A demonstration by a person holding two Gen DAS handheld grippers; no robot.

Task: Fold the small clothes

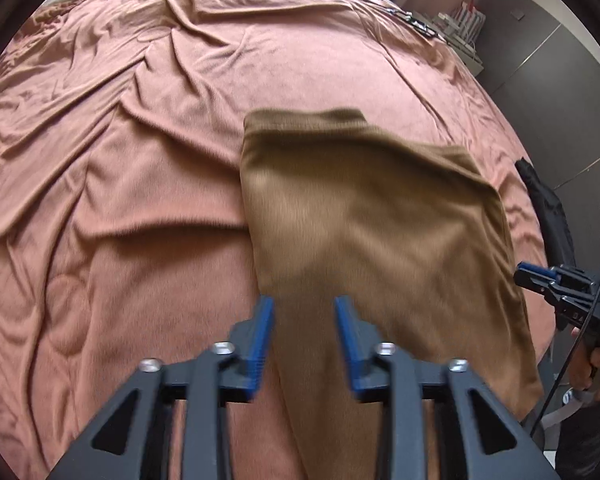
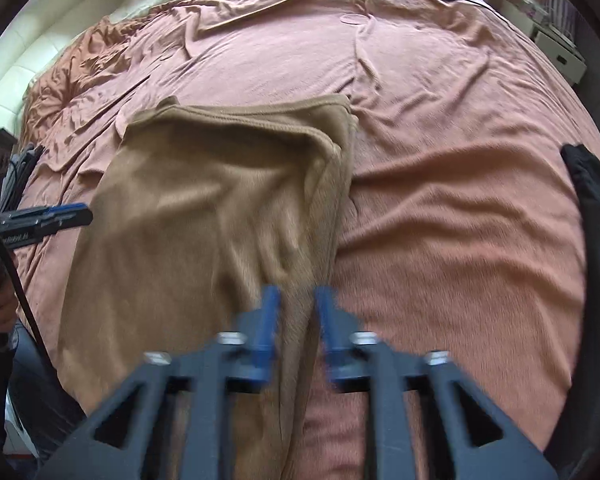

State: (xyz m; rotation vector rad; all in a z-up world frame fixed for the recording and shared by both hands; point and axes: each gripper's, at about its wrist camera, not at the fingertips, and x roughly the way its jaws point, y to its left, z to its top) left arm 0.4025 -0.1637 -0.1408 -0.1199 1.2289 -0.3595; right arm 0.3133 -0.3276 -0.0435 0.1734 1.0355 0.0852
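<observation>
A tan-brown garment (image 1: 364,208) lies on the pink bedspread (image 1: 140,140), with its far end folded over and its near end running toward the bed's front edge. My left gripper (image 1: 304,308) is open, its blue pads either side of the garment's near left edge, above the cloth. In the right wrist view the garment (image 2: 204,208) lies left of centre. My right gripper (image 2: 296,300) is open with a narrow gap, over the garment's near right edge. Each gripper shows in the other's view: the right one (image 1: 540,280), the left one (image 2: 60,216).
The pink bedspread (image 2: 460,200) is wrinkled and covers the whole bed. A black garment (image 2: 596,200) lies at the bed's right edge, also in the left wrist view (image 1: 548,208). A small white table (image 2: 560,48) with clutter stands at the far right. Pale bedding lies at the head.
</observation>
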